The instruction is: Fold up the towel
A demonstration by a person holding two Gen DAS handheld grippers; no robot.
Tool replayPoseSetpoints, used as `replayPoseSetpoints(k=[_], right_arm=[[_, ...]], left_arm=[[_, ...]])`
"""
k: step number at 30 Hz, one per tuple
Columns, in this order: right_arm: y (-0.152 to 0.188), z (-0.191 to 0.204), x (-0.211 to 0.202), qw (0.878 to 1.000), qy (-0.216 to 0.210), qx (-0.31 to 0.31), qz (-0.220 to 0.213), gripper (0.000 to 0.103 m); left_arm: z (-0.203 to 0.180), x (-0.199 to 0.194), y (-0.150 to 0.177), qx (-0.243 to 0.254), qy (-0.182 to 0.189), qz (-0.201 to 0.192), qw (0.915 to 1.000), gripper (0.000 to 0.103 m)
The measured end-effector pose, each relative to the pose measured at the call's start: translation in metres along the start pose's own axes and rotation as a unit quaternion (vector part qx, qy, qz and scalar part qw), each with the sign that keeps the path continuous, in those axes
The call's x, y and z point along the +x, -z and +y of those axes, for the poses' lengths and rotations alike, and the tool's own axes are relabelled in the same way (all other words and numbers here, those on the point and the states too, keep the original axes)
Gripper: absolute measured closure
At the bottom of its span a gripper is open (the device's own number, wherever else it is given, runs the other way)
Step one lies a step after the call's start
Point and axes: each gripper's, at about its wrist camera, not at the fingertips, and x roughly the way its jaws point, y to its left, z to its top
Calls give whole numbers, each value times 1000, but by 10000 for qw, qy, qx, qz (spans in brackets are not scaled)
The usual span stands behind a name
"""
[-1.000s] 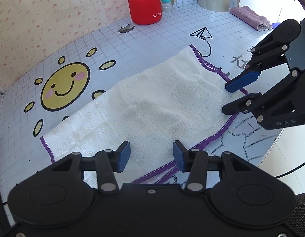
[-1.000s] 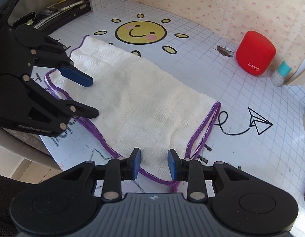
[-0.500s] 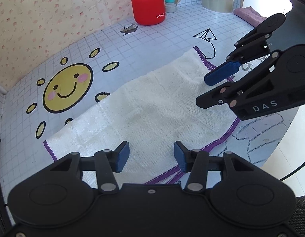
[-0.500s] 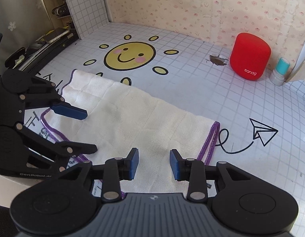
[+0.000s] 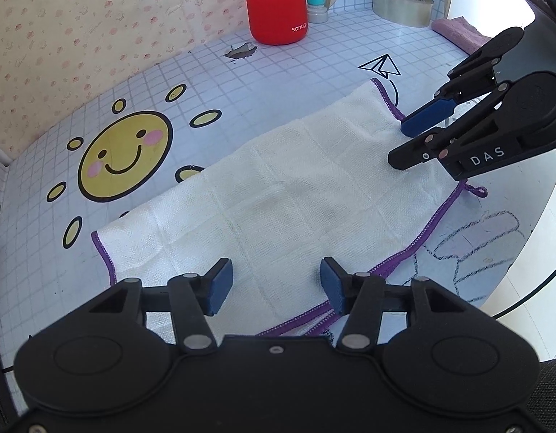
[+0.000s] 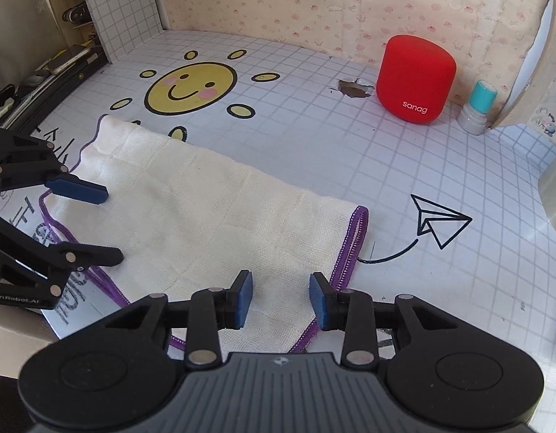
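A cream towel [image 5: 278,187] with purple edging lies flat on the table as a long strip, its doubled purple edges along the near side. My left gripper [image 5: 276,278] hovers over its near left part, jaws opening, with only flat cloth below them and nothing pinched. My right gripper [image 6: 279,296] stands open above the towel's [image 6: 206,216] right end, close to the purple hem. Each gripper shows in the other's view: the right gripper [image 5: 398,144] over the far right corner, the left gripper [image 6: 112,223] over the left end.
A red speaker [image 5: 276,12] and a small teal-capped bottle [image 5: 317,3] stand by the back wall. A tape roll [image 5: 402,9] and a pink cloth [image 5: 458,32] lie at the far right. The table edge [image 5: 523,238] runs close along the near side.
My right gripper has moved in from the table's edge to over the towel's right end and rolled a little. The left gripper stayed put, its jaws slightly wider.
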Motion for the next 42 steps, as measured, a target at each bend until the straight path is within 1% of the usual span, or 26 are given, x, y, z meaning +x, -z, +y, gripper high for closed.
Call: replayPoseSetpoints(k=[2, 5, 8, 13, 18, 24, 28, 34, 36, 42], right_arm=[[-3, 1, 0, 10000, 34, -23, -1, 69], [-11, 3, -4, 9999, -15, 26, -158, 69], [-22, 4, -2, 9996, -65, 78, -274, 69], [-42, 8, 10, 9993, -126, -20, -348, 69], [-49, 11, 19, 9993, -221, -61, -291, 69], [-49, 7, 25, 9995, -238, -5, -228, 69], [-48, -1, 30, 9993, -264, 142, -215, 69], [-43, -12, 28, 9991, -248, 270, -236, 69], [-40, -14, 26, 9993, -170, 244, -240, 69], [-35, -22, 24, 9993, -86, 232, -278, 69]], left_arm=[[1, -2, -2, 7, -31, -43, 10000, 47], [10, -8, -7, -140, -19, -166, 9998, 47], [24, -9, -13, -376, -66, -263, 9989, 47], [51, 2, -24, -827, -171, -276, 9960, 47], [63, 4, -26, -1081, -170, -346, 9934, 47], [72, 14, -24, -1291, -181, -256, 9911, 47], [76, 24, -22, -1377, -195, -102, 9902, 47], [73, 24, -20, -1299, -275, -141, 9911, 46], [75, 24, -20, -1321, -301, -150, 9907, 39], [78, 26, -21, -1340, -354, -175, 9902, 37]])
